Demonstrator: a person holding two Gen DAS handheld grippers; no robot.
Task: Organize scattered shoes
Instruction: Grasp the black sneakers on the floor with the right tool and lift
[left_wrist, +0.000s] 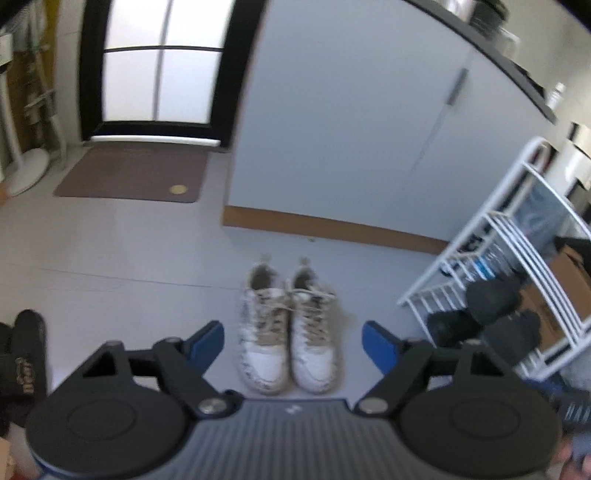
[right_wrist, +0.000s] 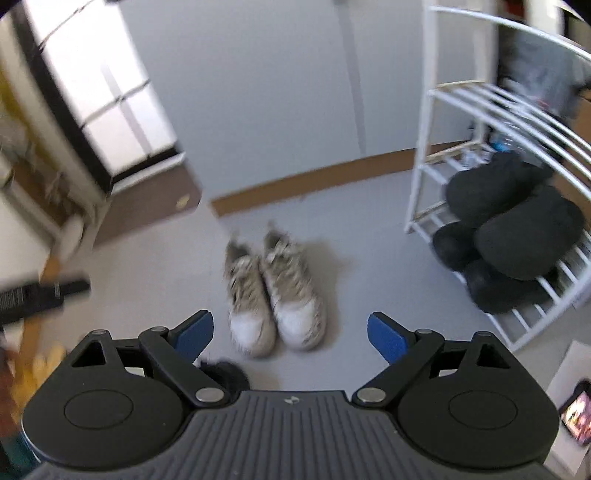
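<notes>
While paired toe-to-camera at frame centre, white sneakers (left_wrist: 288, 328) untouched; left gripper (left_wrist: 293, 345) and right gripper (right_wrist: 290, 334) both spread, empty, framing them ahead of racking on shoe rack (right_wrist: 417, 184), right of frame.

This is the entrance area of a home; ahead of the tongs and to the left, a black-framed door with frosted glass panes (left_wrist: 159, 62) stands above a brown doormat (left_wrist: 133, 171); straight ahead, white-and-beige sneakers (left_wrist: 290, 328) sit paired on the pale floor (left_wrist: 110, 251); to the right, a white wire shoe rack (right_wrist: 517, 110) holds black shoes (right_wrist: 517, 229); beyond, a white cabinet (left_wrist: 351, 122) with brown baseboard.
</notes>
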